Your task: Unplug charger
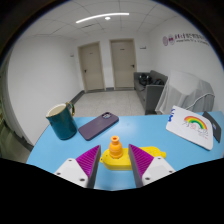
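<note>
A yellow charger base (117,164) lies on the light blue table (160,135), with an orange plug (115,148) standing upright in its top. My gripper (116,152) is low over the table with its fingers on either side of the base. The purple pads (88,160) sit close to the base's two ends, and the base rests on the table between them. I see no cable.
A teal mug (62,121) stands beyond the fingers to the left. A phone in a purple case (97,125) lies beside it. A white card with a rainbow (193,125) lies to the right. Past the table are a black chair (153,96) and two doors (91,66).
</note>
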{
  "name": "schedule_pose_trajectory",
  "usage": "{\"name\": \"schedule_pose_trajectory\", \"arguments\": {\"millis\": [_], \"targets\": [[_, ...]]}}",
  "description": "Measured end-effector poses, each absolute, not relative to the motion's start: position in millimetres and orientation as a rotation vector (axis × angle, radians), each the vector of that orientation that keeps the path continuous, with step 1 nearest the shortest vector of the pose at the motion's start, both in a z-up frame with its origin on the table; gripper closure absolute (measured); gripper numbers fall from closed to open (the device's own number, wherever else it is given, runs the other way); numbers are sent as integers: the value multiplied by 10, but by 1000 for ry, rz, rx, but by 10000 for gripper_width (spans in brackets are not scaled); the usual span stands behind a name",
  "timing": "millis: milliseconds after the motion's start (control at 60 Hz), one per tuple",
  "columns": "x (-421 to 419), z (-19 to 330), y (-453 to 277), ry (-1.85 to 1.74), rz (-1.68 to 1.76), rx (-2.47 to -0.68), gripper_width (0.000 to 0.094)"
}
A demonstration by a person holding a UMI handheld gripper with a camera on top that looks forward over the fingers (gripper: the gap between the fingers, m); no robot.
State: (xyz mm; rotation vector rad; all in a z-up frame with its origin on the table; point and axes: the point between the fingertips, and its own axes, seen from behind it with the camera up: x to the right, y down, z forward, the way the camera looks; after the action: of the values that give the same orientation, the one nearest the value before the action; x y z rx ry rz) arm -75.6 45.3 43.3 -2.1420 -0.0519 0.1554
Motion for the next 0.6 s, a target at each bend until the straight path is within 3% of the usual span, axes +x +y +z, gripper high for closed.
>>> {"name": "schedule_pose_trajectory", "arguments": {"millis": [17,33,50,100,283,467,500,600], "targets": [[-764,414,501,-58,156,-2138,427],[-771,400,544,-66,156,-2131,399],[-781,383,588,-74,156,-2125,514],[-734,279,694,-85,115,-2131,687],[-746,300,735,-100,92,-2042,862],[-720,316,743,-48,70,-2092,876],[-714,538,780,-7,81,-2054,877],[-611,1727,911,-19,27,-1823,878]]}}
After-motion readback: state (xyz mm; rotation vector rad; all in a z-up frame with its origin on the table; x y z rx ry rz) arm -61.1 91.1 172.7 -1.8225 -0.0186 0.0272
